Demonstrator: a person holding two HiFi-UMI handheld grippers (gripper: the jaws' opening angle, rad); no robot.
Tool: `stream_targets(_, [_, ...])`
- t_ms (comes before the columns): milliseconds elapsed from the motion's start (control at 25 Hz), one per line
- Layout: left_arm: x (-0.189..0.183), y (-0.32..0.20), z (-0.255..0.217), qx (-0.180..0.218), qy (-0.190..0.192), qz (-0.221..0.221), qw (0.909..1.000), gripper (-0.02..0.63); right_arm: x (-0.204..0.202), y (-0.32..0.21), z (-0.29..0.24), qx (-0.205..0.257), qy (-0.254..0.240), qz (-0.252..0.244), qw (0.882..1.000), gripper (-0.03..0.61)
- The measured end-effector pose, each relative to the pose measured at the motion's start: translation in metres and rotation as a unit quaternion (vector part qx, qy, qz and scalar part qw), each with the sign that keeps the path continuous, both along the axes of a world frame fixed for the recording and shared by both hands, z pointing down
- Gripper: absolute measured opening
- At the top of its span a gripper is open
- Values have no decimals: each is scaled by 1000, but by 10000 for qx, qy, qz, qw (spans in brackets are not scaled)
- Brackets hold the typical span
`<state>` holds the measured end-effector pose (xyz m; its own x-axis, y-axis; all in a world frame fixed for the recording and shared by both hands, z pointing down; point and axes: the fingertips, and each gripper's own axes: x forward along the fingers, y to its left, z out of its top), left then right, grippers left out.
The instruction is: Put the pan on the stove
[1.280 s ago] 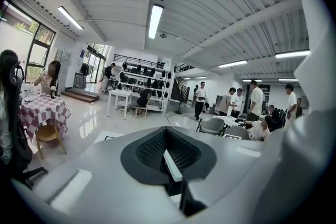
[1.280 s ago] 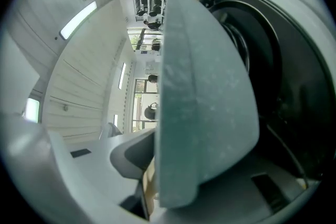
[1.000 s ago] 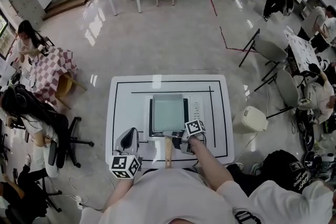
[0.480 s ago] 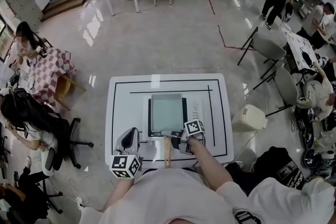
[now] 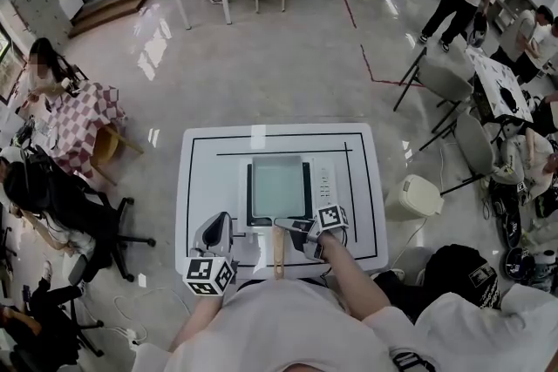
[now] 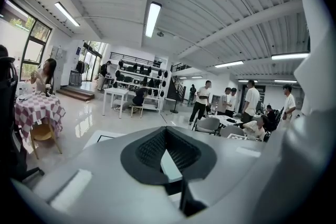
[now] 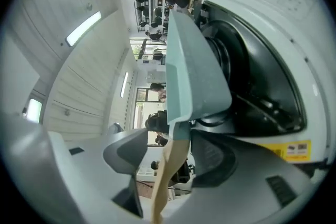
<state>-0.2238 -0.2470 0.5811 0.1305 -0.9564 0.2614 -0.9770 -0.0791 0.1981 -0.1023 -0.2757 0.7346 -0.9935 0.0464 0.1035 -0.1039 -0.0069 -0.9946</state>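
A square pale-green pan [image 5: 277, 186] sits flat on the black stove [image 5: 324, 187] in the middle of the white table [image 5: 209, 179]. Its wooden handle [image 5: 278, 250] points toward me. My right gripper [image 5: 294, 232] is at the handle's root, just right of it, and its jaws are opening. In the right gripper view the handle [image 7: 170, 165] runs between the spread pads below the pan [image 7: 194, 60], with a gap on the left side. My left gripper [image 5: 212, 233] rests at the table's front left, shut and empty [image 6: 165, 136].
A black rectangle is drawn on the table round the stove. A white bin [image 5: 421, 198] stands to the table's right, grey chairs [image 5: 449, 83] beyond it. An office chair [image 5: 105, 231] and seated people are at the left.
The right gripper's jaws have spread off the wooden handle and the gripper has shifted slightly right and toward me. The pan stays on the stove. The left gripper has not moved.
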Motion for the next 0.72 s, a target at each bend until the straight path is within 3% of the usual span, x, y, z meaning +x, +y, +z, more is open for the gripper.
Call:
stream_targets(320, [3,10,-2,42,-23,49,10000,11,37,15,-9,459,393,298,9977,232])
stream_targets(480, [5,15,-6,121,-56,91,9999,11,60,18,-22,1061,803,523,9897,232])
stream_targets(600, [5,21,-11,169,-75,105,9998,10,72,16,-42,1962,1281,629,9701,230])
stream_targets(720, [8,27,-14,199,-81,117,9997,10,81,6,-73,3067,1725,985,9309,138])
